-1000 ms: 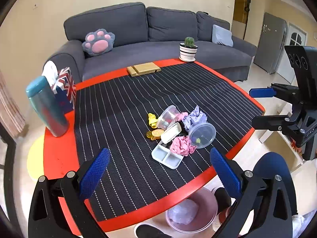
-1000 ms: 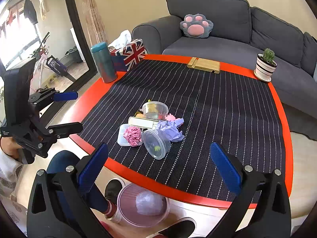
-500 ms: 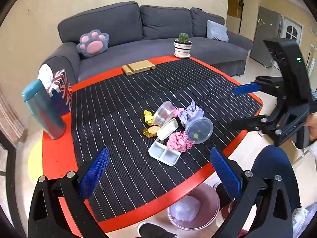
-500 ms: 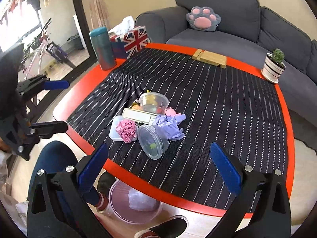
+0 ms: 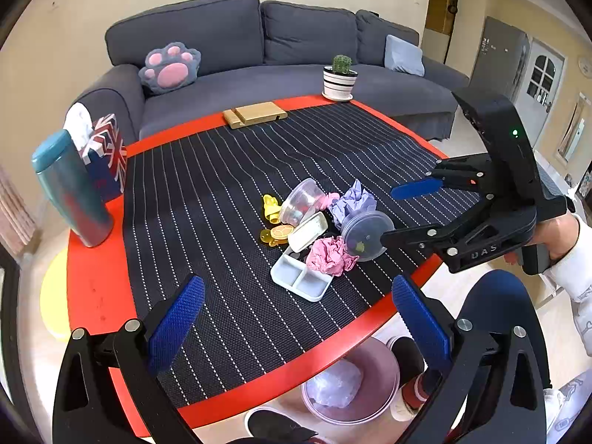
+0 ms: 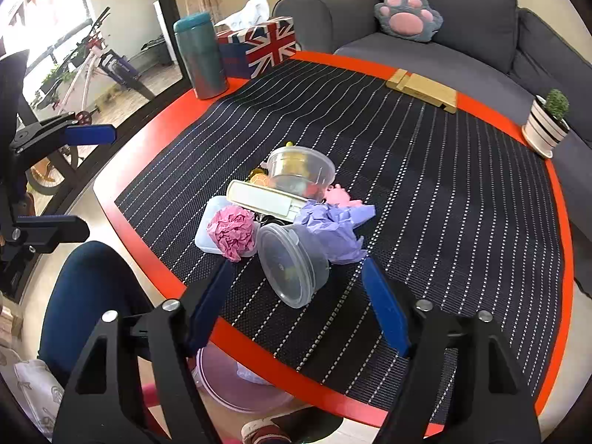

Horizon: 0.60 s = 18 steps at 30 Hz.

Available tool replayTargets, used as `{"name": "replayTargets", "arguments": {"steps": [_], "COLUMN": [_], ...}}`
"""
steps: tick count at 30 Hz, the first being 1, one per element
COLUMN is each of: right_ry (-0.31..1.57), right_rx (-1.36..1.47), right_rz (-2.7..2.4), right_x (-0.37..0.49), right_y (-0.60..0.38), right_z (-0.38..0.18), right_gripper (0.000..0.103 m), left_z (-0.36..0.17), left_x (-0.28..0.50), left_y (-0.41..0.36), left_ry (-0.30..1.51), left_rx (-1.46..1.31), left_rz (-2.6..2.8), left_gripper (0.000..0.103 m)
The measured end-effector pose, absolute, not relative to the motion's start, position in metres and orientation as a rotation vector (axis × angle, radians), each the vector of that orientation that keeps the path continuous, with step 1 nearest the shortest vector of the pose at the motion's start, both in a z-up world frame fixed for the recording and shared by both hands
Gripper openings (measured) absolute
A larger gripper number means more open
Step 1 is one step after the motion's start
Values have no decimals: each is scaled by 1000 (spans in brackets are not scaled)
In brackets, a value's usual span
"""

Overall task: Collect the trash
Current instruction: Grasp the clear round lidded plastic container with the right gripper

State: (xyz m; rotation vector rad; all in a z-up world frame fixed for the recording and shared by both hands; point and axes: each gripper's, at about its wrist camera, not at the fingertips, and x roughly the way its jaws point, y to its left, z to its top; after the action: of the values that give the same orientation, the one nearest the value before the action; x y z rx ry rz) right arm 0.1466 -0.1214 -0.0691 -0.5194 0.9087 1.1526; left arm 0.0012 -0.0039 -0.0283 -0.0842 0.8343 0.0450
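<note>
A heap of trash lies on the black striped mat (image 5: 207, 222): a lidded clear tub (image 6: 292, 266) (image 5: 364, 235) on its side, pink crumpled paper (image 6: 233, 233) (image 5: 331, 255), purple crumpled paper (image 6: 333, 229) (image 5: 353, 201), a white divided tray (image 5: 301, 281), a second clear tub (image 6: 299, 170) and yellow scraps (image 5: 272, 205). My right gripper (image 6: 296, 270) (image 5: 390, 216) hovers low at the lidded tub, jaws closing, pads apart from it. My left gripper (image 5: 298, 285) (image 6: 100, 181) hangs open over the table's near edge, holding nothing. A pink bin (image 5: 351, 381) stands on the floor below.
A teal tumbler (image 5: 72, 188) and a Union Jack tissue box (image 5: 107, 155) stand at the far left corner. A wooden block (image 5: 255, 114) and a potted cactus (image 5: 338, 77) sit along the back edge. A person's knee (image 5: 492, 303) is beside the red table rim (image 5: 281, 373).
My right gripper has come down and in toward the lidded tub, and its jaws have narrowed. The left gripper has stayed where it was, still open.
</note>
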Motion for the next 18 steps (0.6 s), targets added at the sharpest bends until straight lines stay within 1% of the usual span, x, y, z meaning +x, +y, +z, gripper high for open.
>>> {"name": "replayTargets", "arguments": {"steps": [2, 3, 5, 6, 8, 9, 18], "right_ry": [912, 915, 920, 922, 926, 925, 913], "right_rx": [-525, -527, -535, -537, -542, -545, -513], "right_rz": [1155, 1155, 1147, 1145, 1138, 1135, 1131], "right_x": [147, 147, 148, 149, 149, 149, 152], "right_y": [-120, -119, -118, -119, -118, -119, -125], "right_z": [-71, -73, -76, -77, -80, -80, -77], "right_gripper": [53, 50, 41, 38, 28, 25, 15], "left_z": [-28, -29, -29, -30, -30, -31, -34], "left_x": [2, 2, 2, 2, 2, 2, 6], "left_y": [-4, -4, -3, -3, -2, -2, -3], "left_ry": [835, 836, 838, 839, 841, 841, 843], "left_rx": [-85, -86, -87, -86, -87, -89, -91], "left_rz": [43, 43, 41, 41, 42, 42, 37], "left_gripper": [97, 97, 97, 97, 97, 97, 97]}}
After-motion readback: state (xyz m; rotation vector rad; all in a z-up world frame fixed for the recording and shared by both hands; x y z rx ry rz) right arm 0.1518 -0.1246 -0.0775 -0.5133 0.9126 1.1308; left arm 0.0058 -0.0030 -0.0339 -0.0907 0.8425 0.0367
